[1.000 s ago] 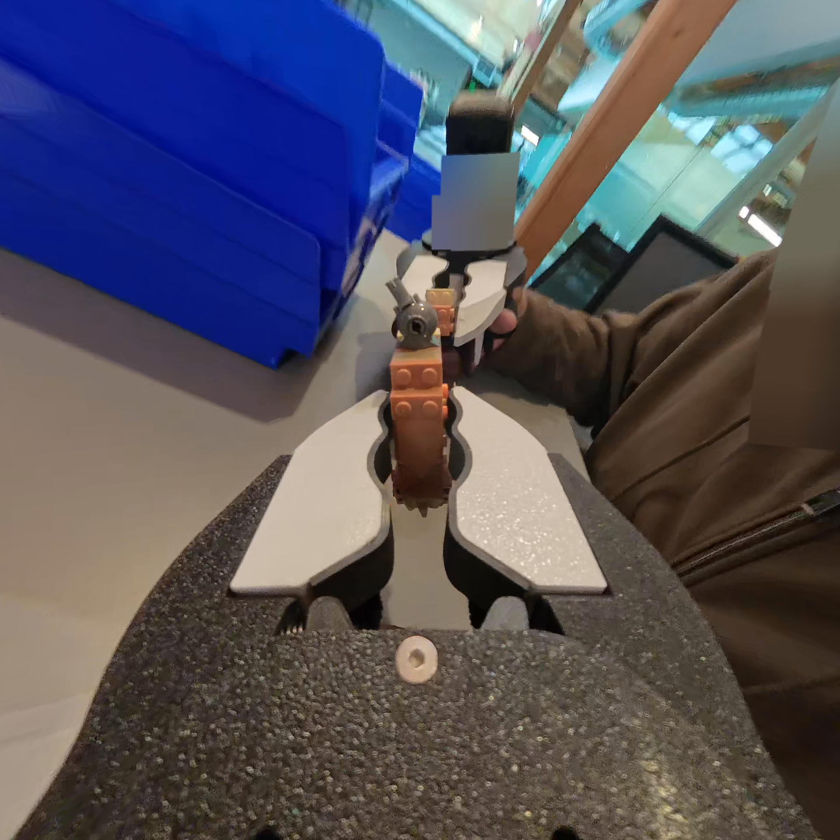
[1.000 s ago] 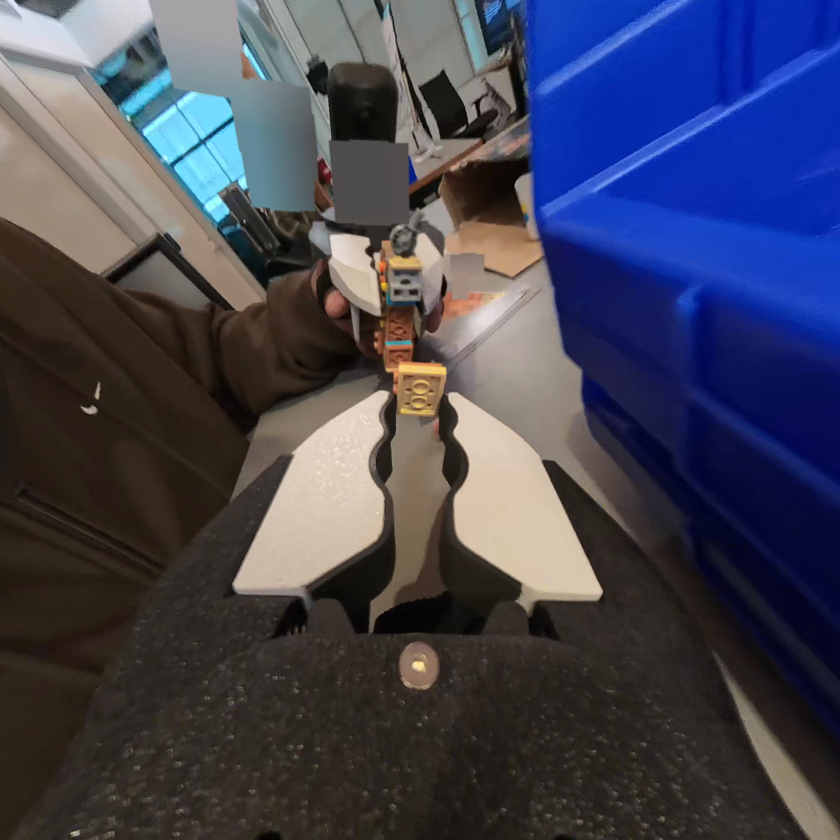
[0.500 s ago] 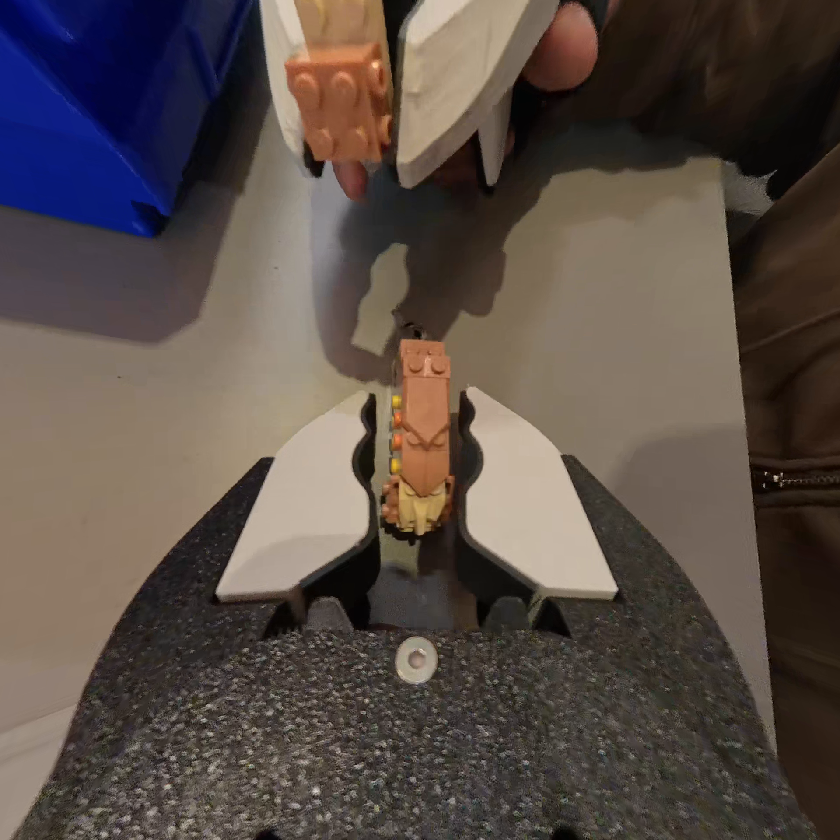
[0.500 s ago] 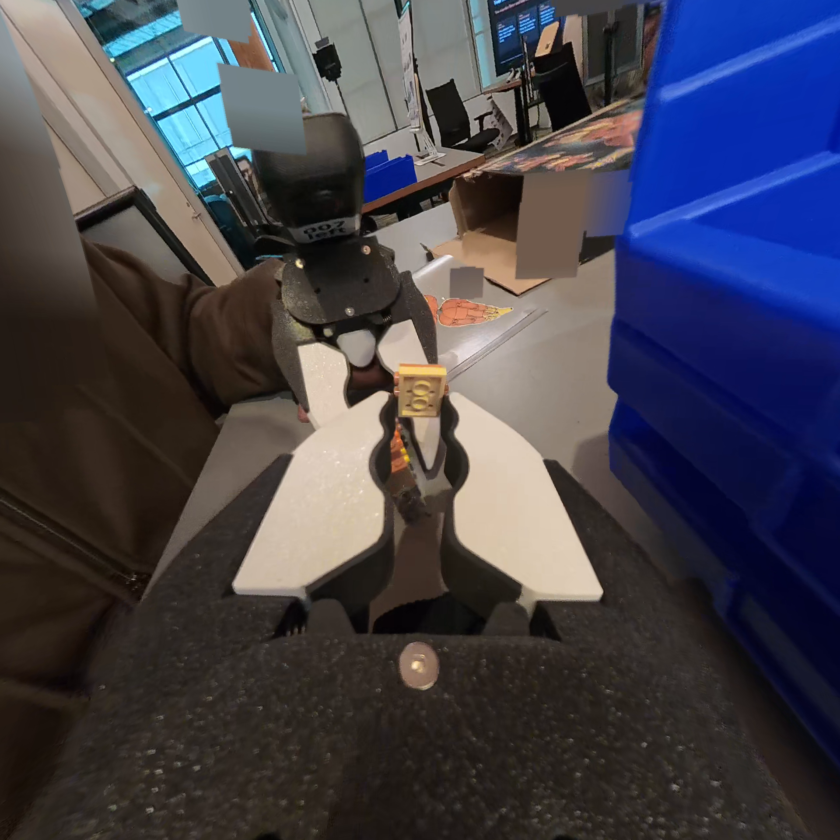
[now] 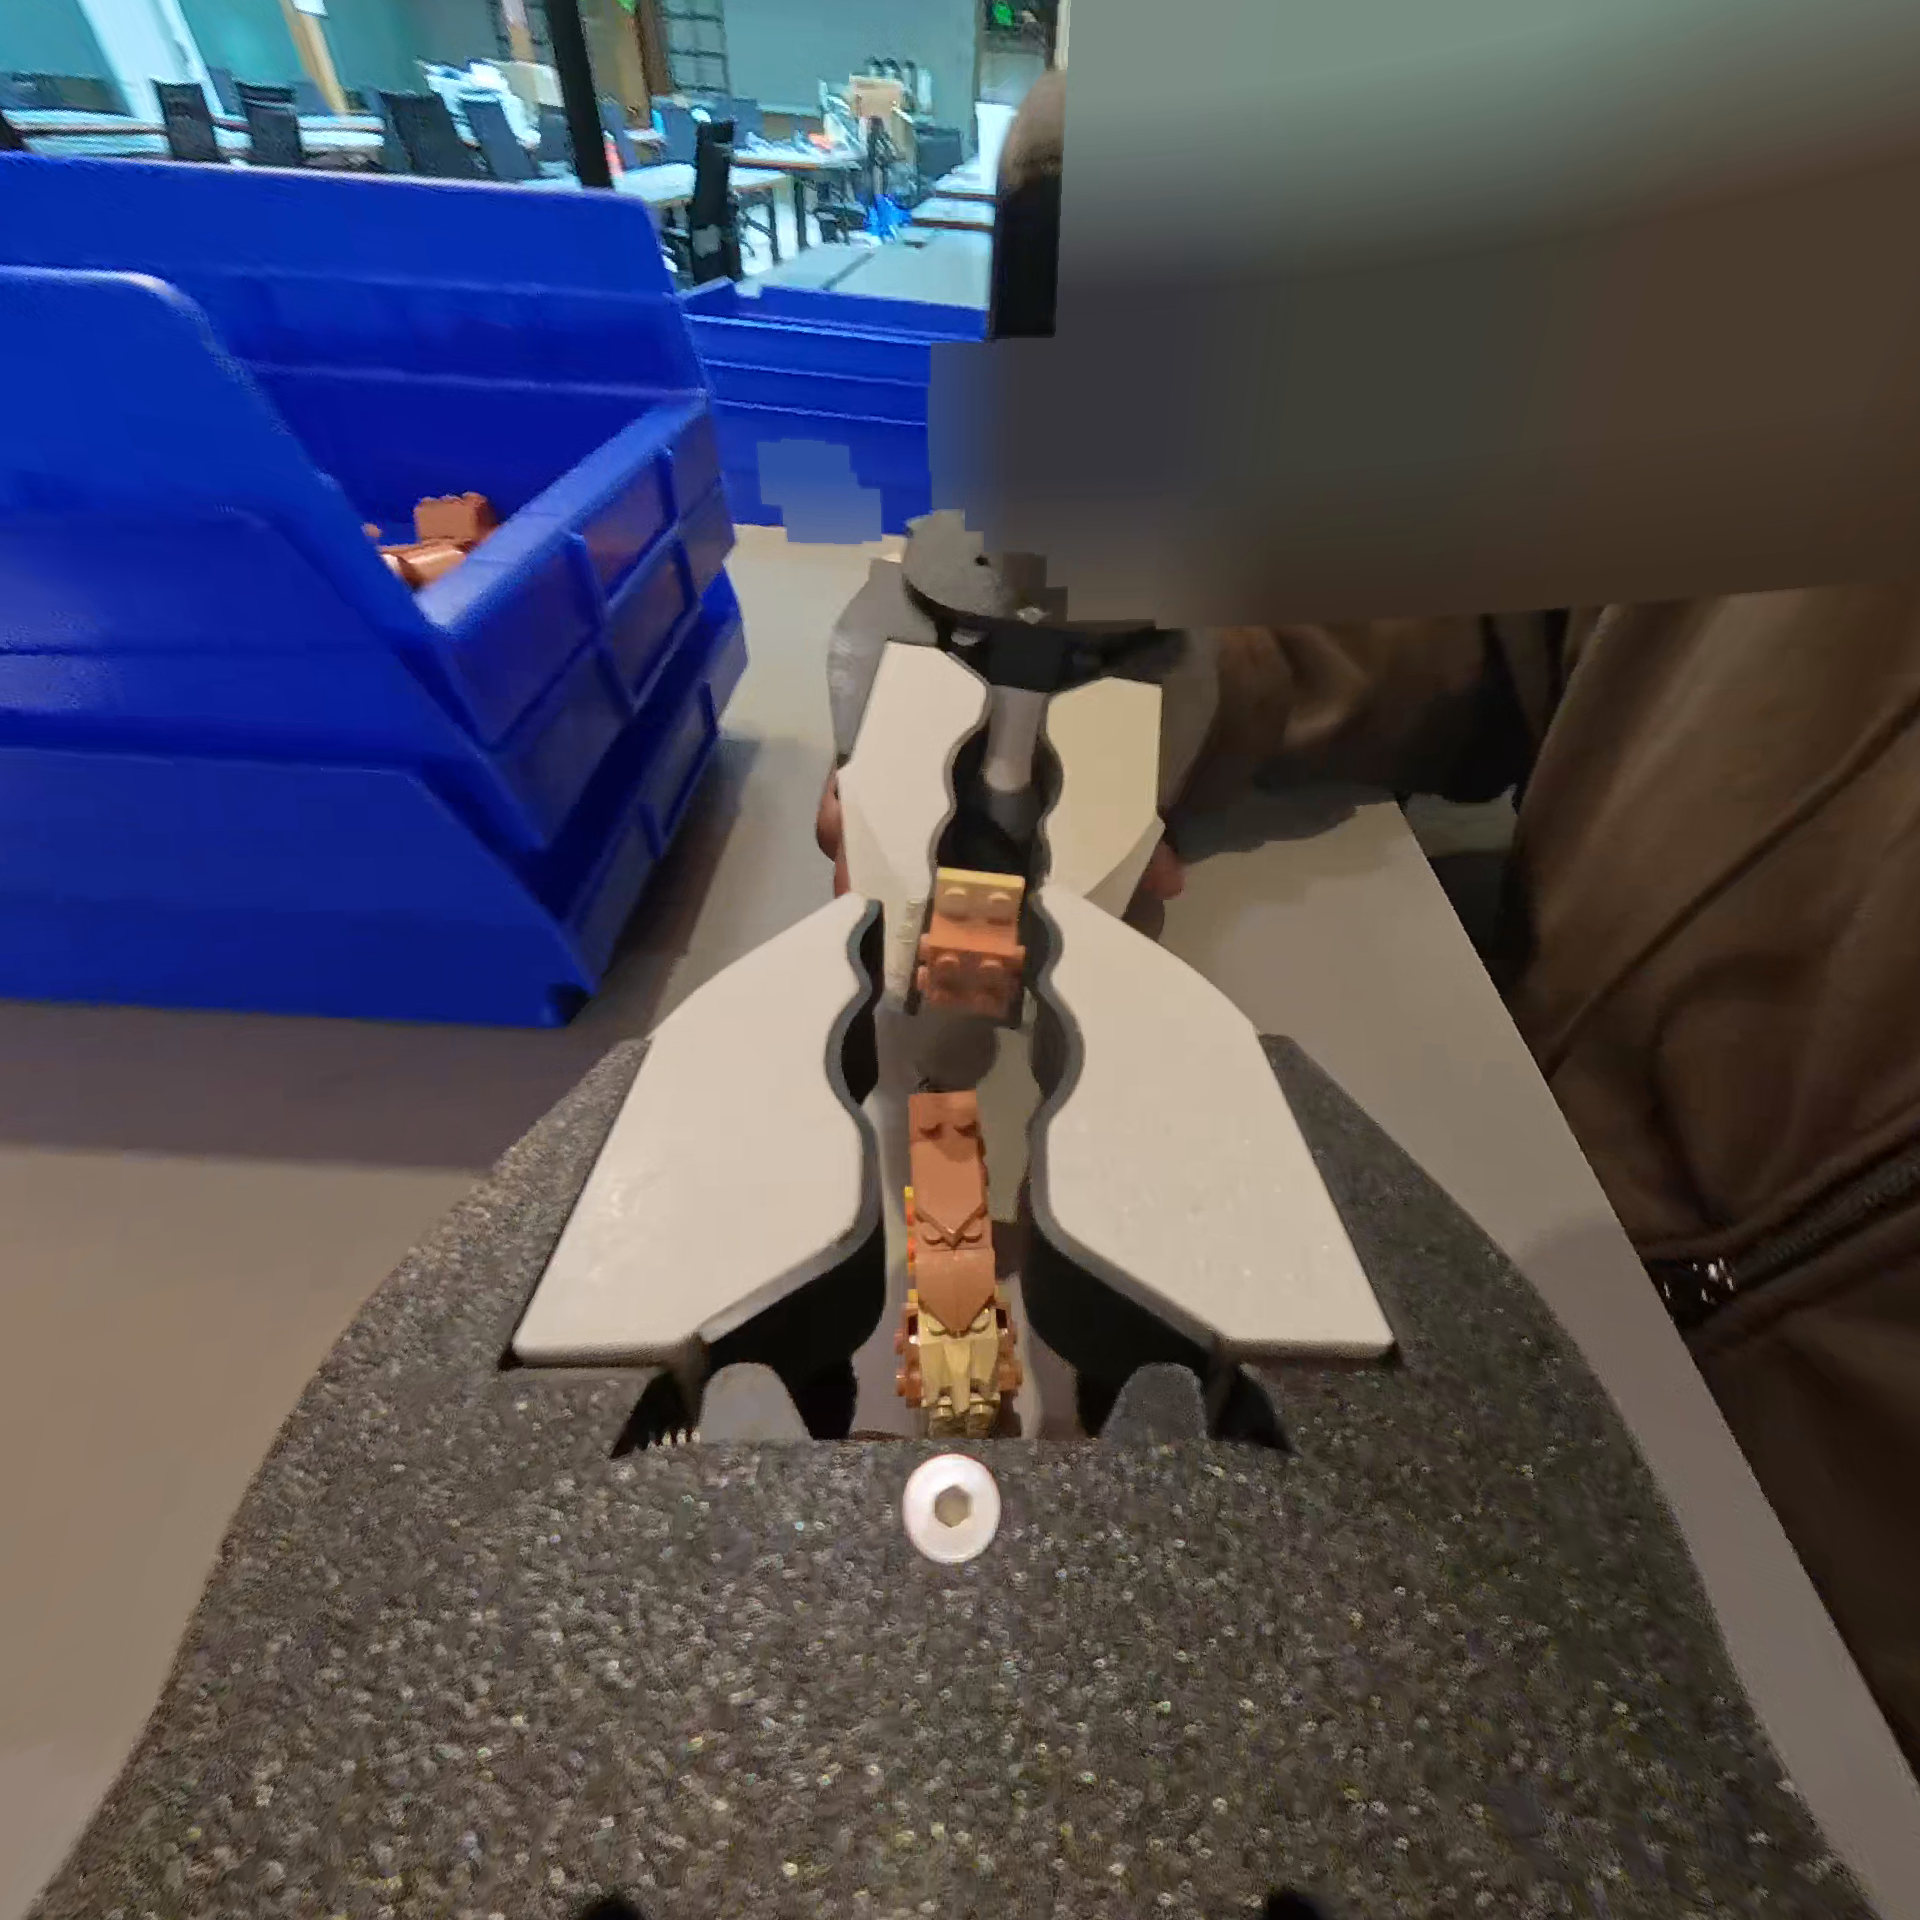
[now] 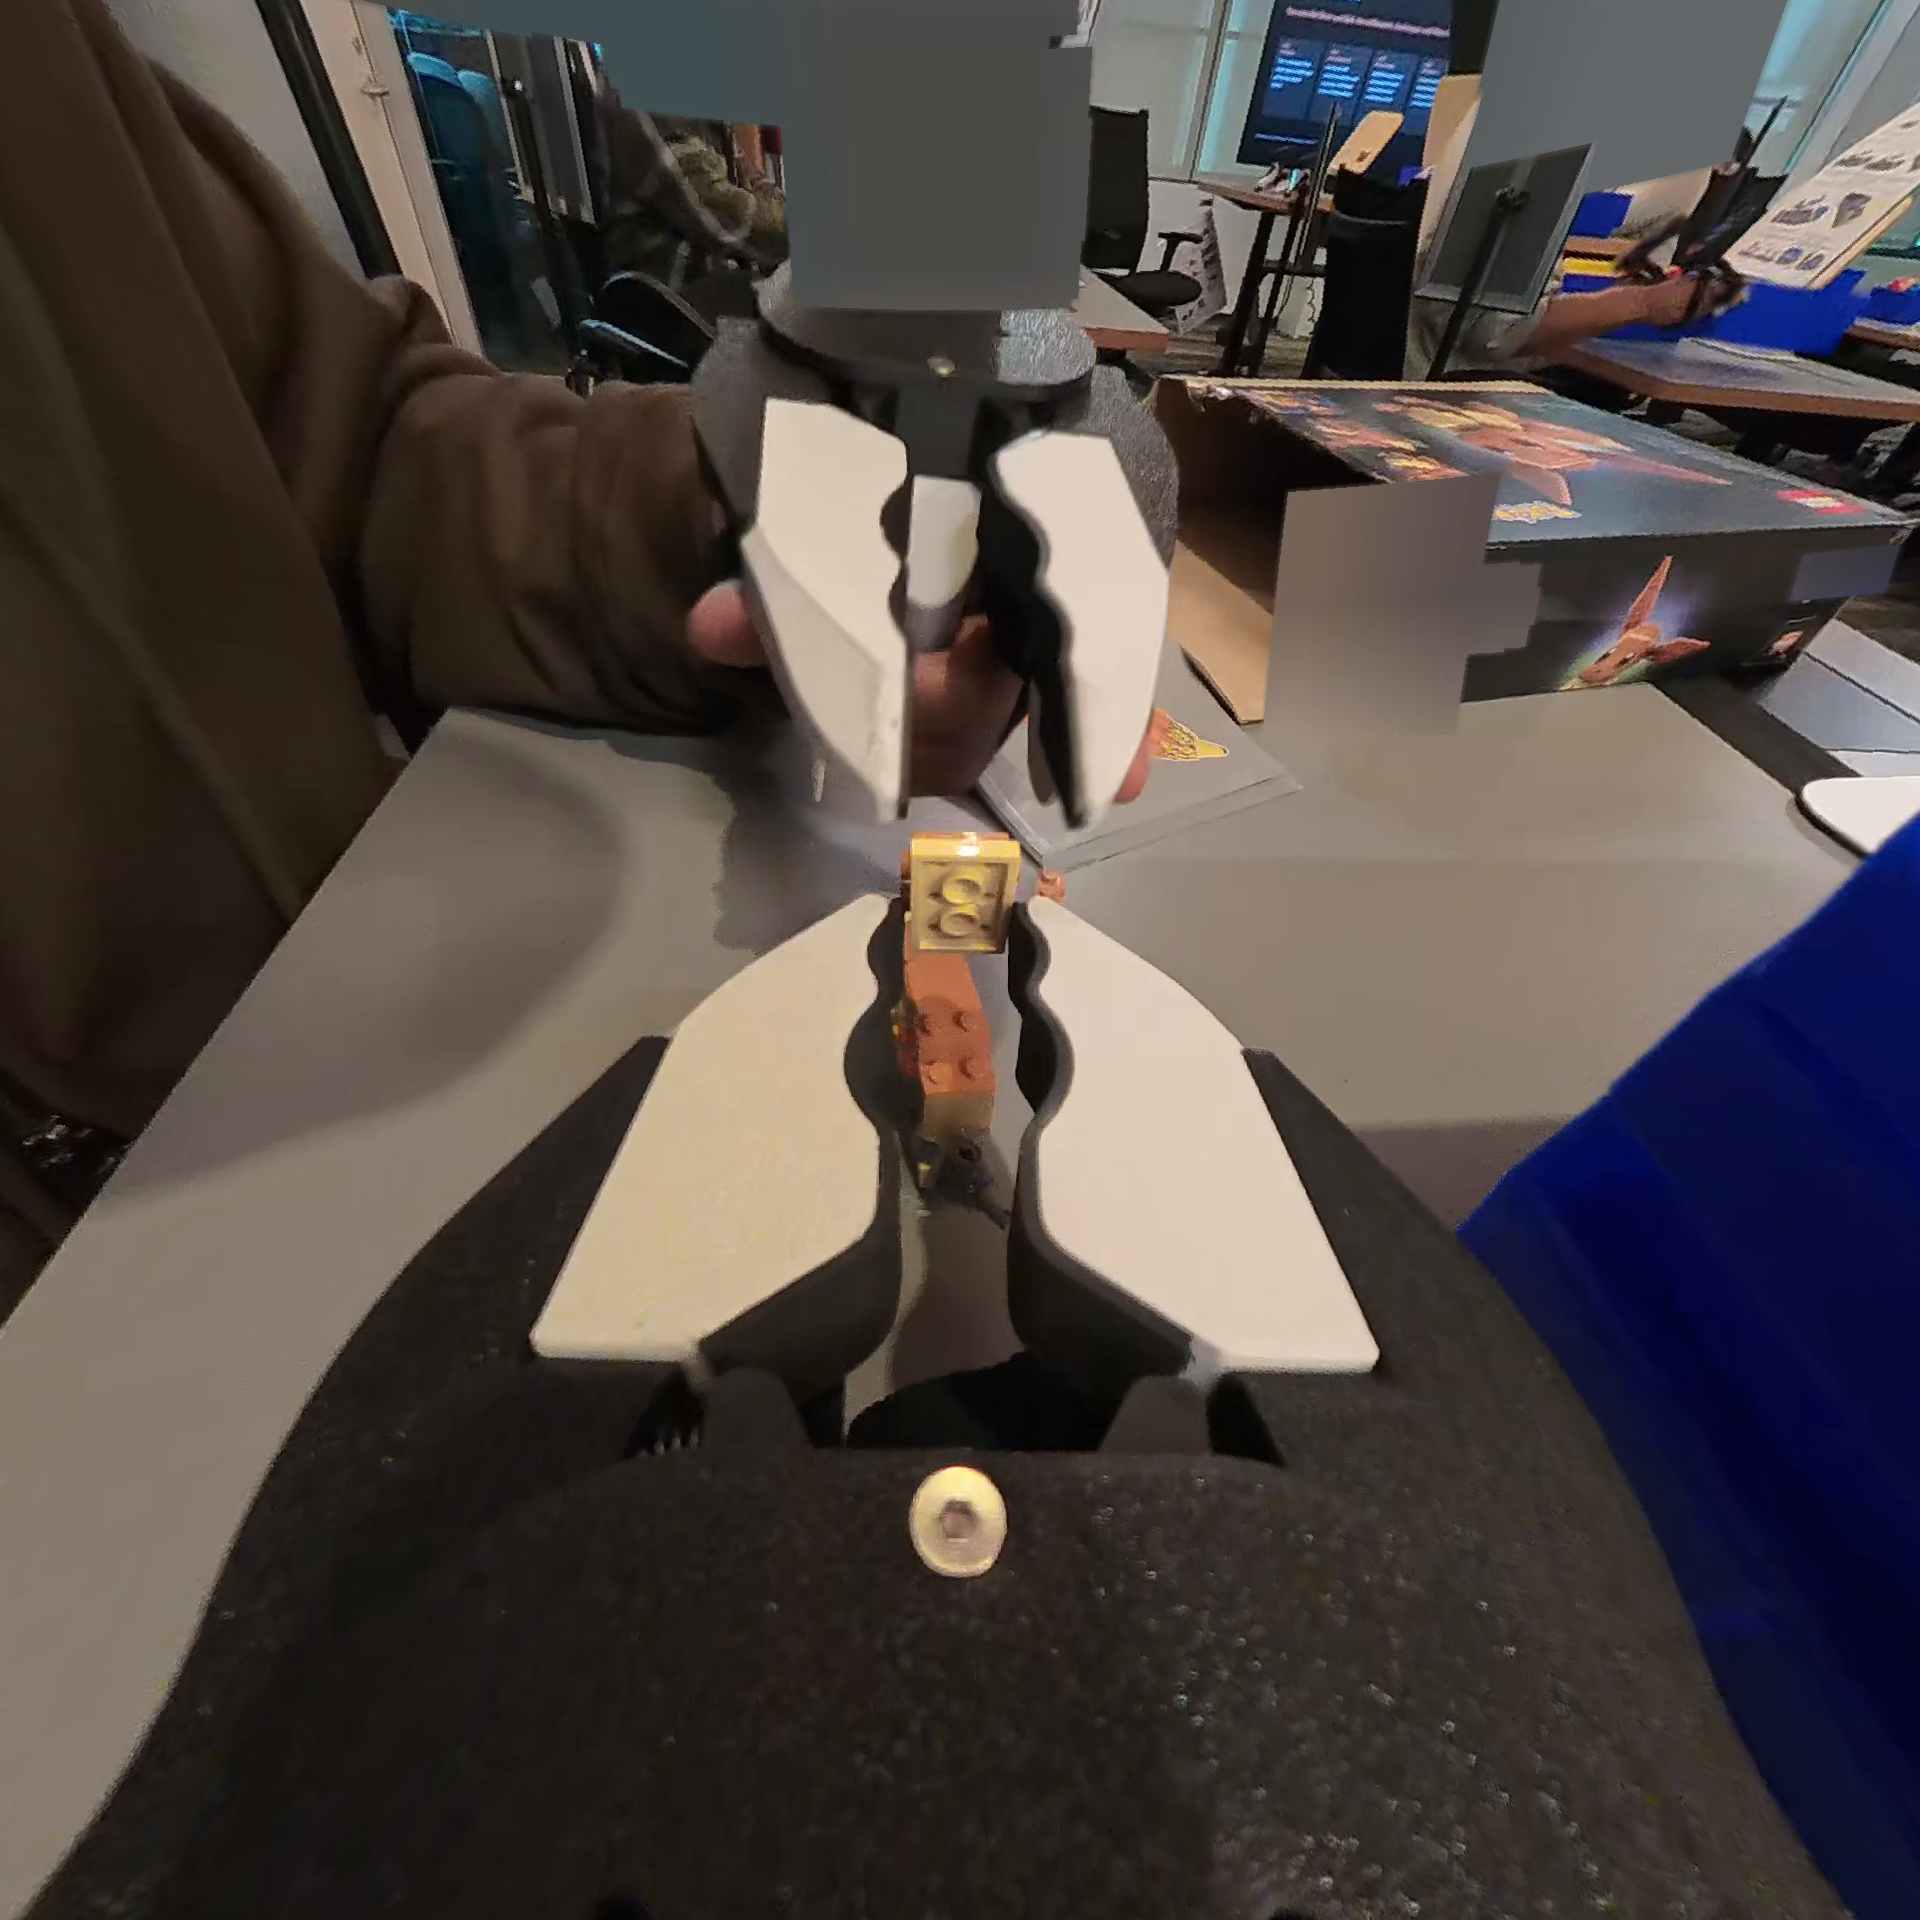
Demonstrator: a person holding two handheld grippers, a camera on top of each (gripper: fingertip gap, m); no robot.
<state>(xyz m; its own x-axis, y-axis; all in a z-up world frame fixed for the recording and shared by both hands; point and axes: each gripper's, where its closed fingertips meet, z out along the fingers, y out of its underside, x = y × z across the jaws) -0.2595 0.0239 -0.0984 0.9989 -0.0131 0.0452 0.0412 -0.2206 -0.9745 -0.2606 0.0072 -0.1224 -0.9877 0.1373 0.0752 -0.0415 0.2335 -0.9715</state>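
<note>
My left gripper (image 5: pixel 956 914) is open and holds nothing; in the right wrist view (image 6: pixel 982 805) it hangs bare above the table. An orange-brown brick assembly (image 5: pixel 951 1236) lies on the grey table (image 5: pixel 312 1351) below the gap between my left fingers; neither finger touches it. It also shows in the right wrist view (image 6: pixel 945 1049), on the table under my right fingers. My right gripper (image 6: pixel 954 914) is shut on a small piece (image 6: pixel 961 899), a tan plate on an orange brick, at its fingertips. It holds this piece (image 5: pixel 971 940) just above the far end of the assembly.
Stacked blue bins (image 5: pixel 312 727) stand at the left, one with brown bricks (image 5: pixel 436 540) in it. A blue bin (image 6: pixel 1714 1351) is close on my right. A cardboard box (image 6: pixel 1558 468), a booklet (image 6: pixel 1143 800) and a small brown piece (image 6: pixel 1052 883) lie behind. A brown sleeve (image 5: pixel 1714 935) borders the table. My two grippers' fingertips are within a few centimetres of each other.
My left gripper opened and left the assembly on the table, then tilted up with its jaws a little narrower. My right gripper came down over the assembly with the tan and orange piece.
</note>
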